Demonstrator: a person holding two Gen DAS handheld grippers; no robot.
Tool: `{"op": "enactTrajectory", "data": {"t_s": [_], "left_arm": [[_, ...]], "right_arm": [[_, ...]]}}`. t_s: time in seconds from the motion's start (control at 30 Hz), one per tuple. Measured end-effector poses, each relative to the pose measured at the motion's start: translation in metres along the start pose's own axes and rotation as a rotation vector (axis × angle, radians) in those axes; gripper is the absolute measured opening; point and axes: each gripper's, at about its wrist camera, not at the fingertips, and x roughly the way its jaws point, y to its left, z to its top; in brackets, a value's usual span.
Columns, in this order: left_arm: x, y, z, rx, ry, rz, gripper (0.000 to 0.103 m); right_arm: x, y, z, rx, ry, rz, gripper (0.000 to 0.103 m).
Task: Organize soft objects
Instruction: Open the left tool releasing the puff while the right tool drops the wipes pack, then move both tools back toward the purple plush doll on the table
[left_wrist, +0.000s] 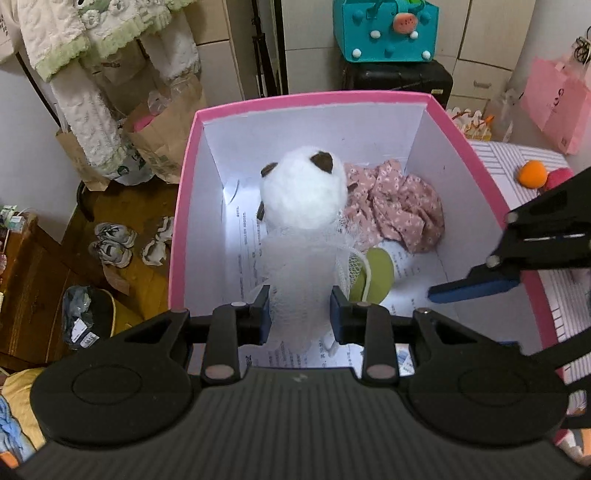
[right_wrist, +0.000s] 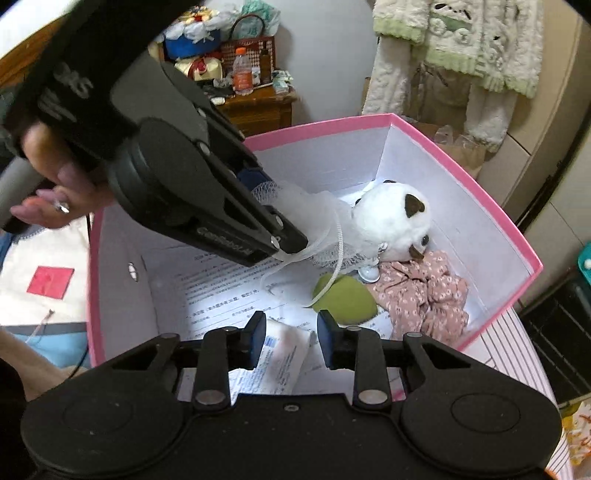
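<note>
A white plush toy (left_wrist: 303, 192) with brown ears and a white net skirt hangs head-down inside the pink box (left_wrist: 314, 99). My left gripper (left_wrist: 300, 314) is shut on the net skirt, just above the box's near wall. In the right wrist view the left gripper (right_wrist: 275, 210) reaches into the pink box (right_wrist: 480, 184) from the upper left, with the plush toy (right_wrist: 391, 221) at its tips. A pink floral cloth (left_wrist: 399, 206) and a green soft piece (left_wrist: 376, 273) lie on the box floor. My right gripper (right_wrist: 291, 339) stands open over printed papers, with nothing between its pads.
An orange ball (left_wrist: 532, 173) and a pink one lie on the striped surface right of the box. A teal felt bag (left_wrist: 384, 29) stands behind it. Paper bags (left_wrist: 162, 140) and shoes (left_wrist: 110, 243) sit on the floor at left. A hand (right_wrist: 62, 192) holds the left gripper.
</note>
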Motion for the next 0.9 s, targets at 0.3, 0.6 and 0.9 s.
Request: {"op": "enactTrajectory", "data": {"t_s": [0.3, 0.6, 0.9], "left_arm": [[-0.036, -0.011, -0.017, 0.012, -0.087, 0.018, 0.064], [-0.090, -0.020, -0.044, 0.028, -0.064, -0.021, 0.064], [-0.152, -0.040, -0.074, 0.088, -0.138, -0.076, 0.069]], "right_arm": [[-0.031, 0.007, -0.015, 0.115, -0.059, -0.015, 0.044], [-0.078, 0.023, -0.035, 0.235, -0.128, -0.034, 0.044], [-0.138, 0.057, -0.059, 0.234, -0.217, -0.100, 0.048]]}}
